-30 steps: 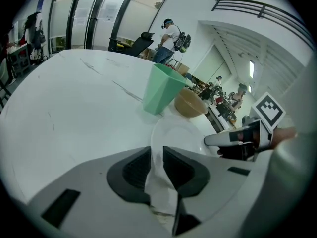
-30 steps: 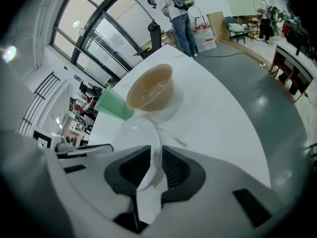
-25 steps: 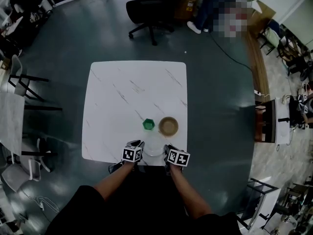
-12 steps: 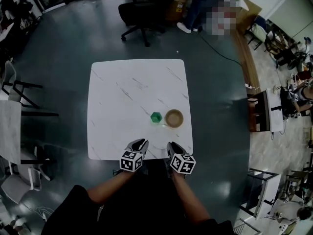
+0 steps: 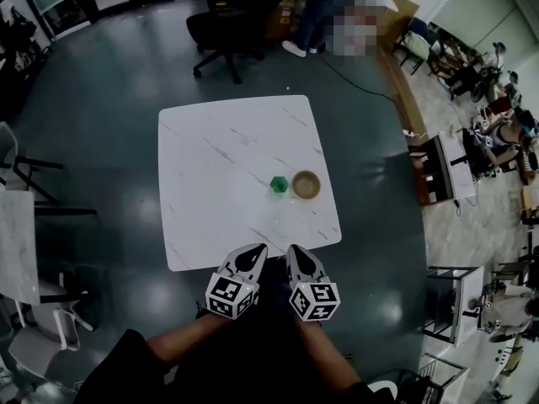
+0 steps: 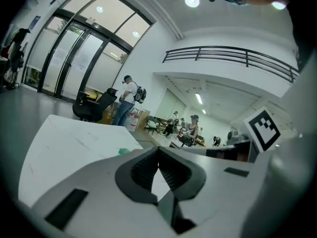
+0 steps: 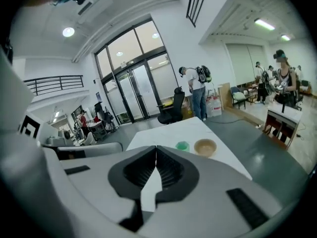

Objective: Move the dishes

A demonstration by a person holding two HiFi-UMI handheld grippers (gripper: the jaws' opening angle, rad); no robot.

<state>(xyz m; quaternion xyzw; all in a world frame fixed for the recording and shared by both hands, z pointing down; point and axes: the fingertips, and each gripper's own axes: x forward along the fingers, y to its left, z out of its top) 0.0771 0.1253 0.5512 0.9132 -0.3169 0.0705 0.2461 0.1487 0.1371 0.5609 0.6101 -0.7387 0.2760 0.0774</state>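
Head view: the brown bowl [image 5: 306,185] is sitting upright on the white tabletop [image 5: 219,167], toward its right edge, with the small green cup [image 5: 279,184] standing just beside it on its left. Neither dish is being held.

The left hand-held gripper [image 5: 255,252] and the right hand-held gripper [image 5: 296,251] are hovering side by side at the near edge of the tabletop, well apart from the dishes. The left jaws have just been closing and are now meeting tip to tip with nothing between them; the right jaws are likewise pressing together on nothing.

This arrangement is fitting two stages: the dishes awaiting pickup, or the dishes already set down. Any further grasp is calling for jaws opened ahead of contact.

Nothing is lying between grippers and dishes. An office chair [image 5: 221,25] and a standing person [image 5: 313,15] are staying beyond the far edge.
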